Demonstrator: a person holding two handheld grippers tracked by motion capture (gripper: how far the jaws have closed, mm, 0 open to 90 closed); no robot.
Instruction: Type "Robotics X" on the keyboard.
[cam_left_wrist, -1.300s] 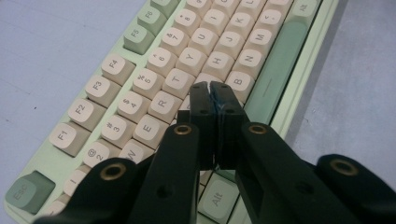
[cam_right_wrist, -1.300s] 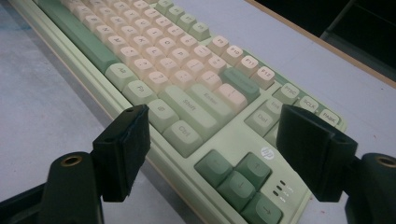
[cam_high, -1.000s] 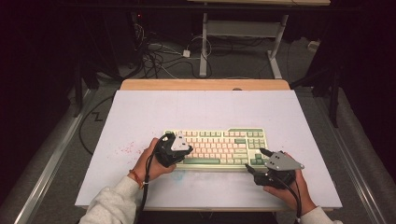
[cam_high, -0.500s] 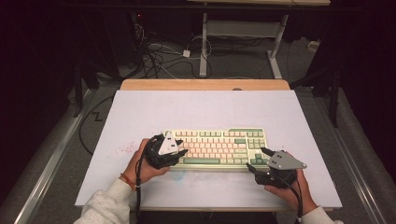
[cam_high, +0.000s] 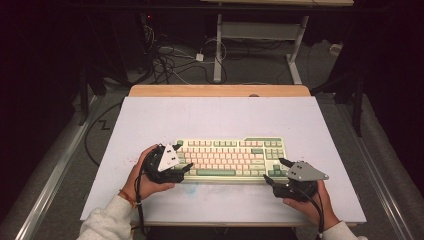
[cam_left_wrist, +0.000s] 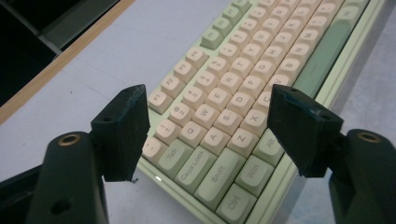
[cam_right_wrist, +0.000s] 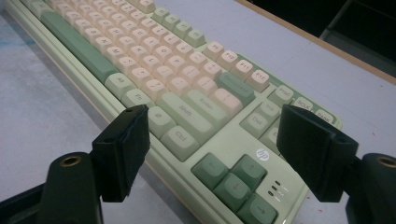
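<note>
The keyboard (cam_high: 231, 159) lies near the front of the table (cam_high: 215, 115), with the left gripper (cam_high: 181, 168) at its left end, jaws just opened wide, and the right gripper (cam_high: 275, 172) at its right end, jaws apart.

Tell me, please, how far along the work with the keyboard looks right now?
Done: the keyboard lies flat on the table. In hand: the left gripper, jaws just opened with nothing between them, sits over its left end; the right gripper waits open at the right end. Left: neither grips it yet.
</note>
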